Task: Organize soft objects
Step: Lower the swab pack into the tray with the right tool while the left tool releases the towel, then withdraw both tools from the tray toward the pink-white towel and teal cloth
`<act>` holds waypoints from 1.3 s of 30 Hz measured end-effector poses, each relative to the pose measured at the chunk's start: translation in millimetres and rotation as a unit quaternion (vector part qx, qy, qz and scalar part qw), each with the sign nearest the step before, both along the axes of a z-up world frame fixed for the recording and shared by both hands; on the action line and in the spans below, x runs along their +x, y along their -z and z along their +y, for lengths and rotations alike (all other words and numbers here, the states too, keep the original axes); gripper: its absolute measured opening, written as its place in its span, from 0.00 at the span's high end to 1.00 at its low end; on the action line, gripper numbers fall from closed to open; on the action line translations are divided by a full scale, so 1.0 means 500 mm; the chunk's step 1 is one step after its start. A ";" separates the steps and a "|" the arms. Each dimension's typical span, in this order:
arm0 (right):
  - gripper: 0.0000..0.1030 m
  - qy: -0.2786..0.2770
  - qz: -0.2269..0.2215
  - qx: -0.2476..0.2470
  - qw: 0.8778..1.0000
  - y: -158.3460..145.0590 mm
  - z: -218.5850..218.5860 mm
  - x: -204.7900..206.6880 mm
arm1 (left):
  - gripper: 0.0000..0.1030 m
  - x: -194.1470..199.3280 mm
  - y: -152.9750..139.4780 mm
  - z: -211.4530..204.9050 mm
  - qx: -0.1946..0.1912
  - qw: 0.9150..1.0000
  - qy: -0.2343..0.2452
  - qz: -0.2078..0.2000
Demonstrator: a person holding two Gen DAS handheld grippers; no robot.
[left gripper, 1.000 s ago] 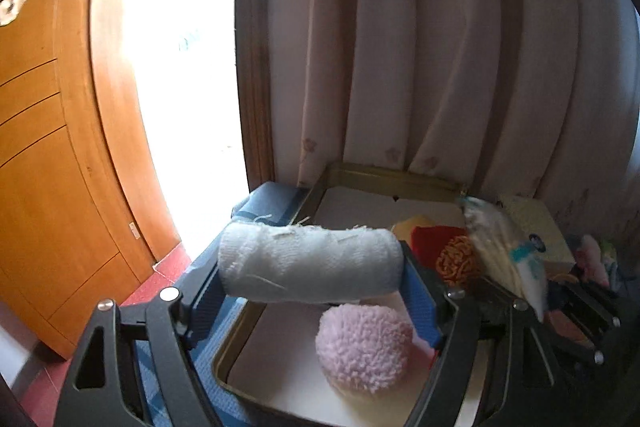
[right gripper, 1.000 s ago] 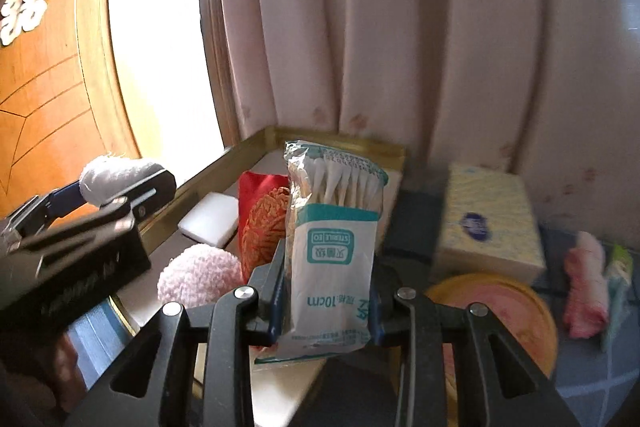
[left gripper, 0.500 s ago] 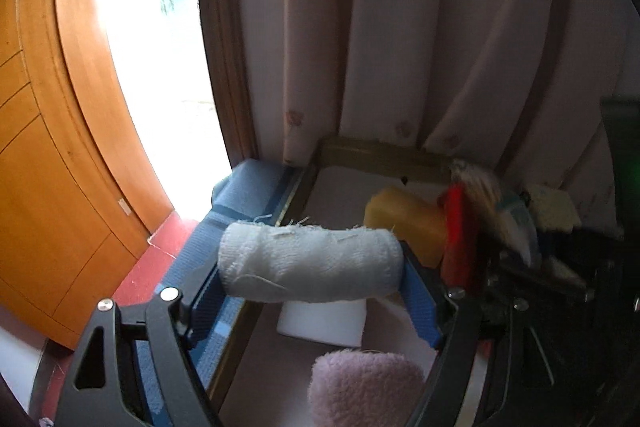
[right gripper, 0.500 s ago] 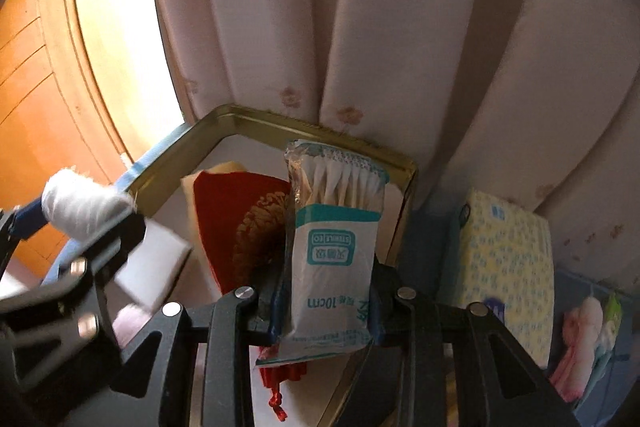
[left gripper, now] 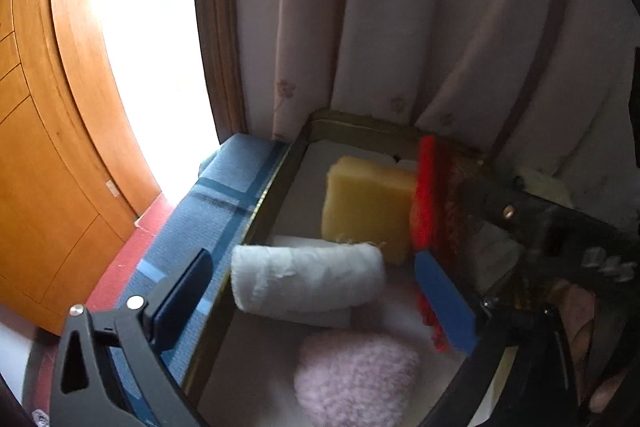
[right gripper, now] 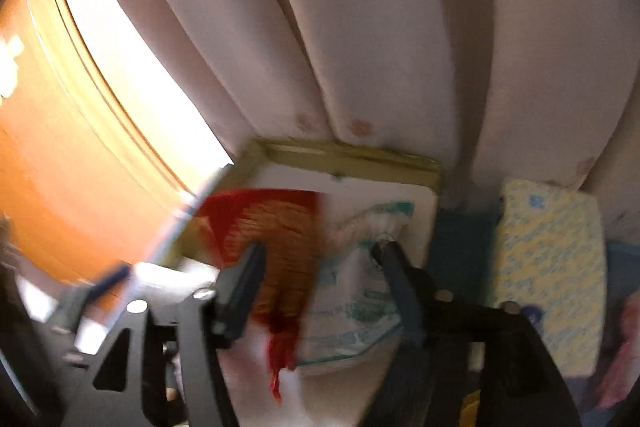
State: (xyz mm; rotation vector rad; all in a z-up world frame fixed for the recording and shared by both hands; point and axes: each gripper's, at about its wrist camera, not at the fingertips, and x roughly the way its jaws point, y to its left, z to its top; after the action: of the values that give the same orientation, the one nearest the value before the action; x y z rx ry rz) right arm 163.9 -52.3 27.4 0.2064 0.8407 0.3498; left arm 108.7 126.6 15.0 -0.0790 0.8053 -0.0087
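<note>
Gauze roll [left gripper: 306,277] hung between my left gripper [left gripper: 316,291] jaws as they were opening, clear of both pads, over the gold-rimmed tray [left gripper: 360,121]. My right gripper [right gripper: 320,283] jaws were opening too, the swab packet [right gripper: 352,303] loose between them above that tray.

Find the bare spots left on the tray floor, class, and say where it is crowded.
Free: the white floor strip in the tray, between its far rim and the yellow sponge. Crowded: the near half, where the gauze roll, pink puff and red pouch sit close together.
</note>
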 end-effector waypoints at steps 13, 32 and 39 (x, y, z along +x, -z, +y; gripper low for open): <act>0.32 0.078 -0.171 -0.018 0.982 -0.050 -0.070 -0.246 | 0.00 -0.138 -0.024 -0.059 0.000 0.992 -0.007 -0.122; 0.12 0.212 -0.289 -0.137 0.923 -0.005 -0.177 -0.374 | 0.00 -0.217 0.003 -0.163 0.044 0.975 -0.029 -0.216; 0.12 0.231 -0.284 -0.133 0.921 0.001 -0.210 -0.384 | 0.00 -0.227 0.006 -0.187 0.043 0.976 -0.016 -0.214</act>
State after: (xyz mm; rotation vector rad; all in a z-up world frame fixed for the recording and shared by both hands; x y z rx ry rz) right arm -28.3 -157.1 27.1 0.0367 0.2384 -0.1550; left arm -4.9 33.3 12.3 -0.0072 0.3720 0.0382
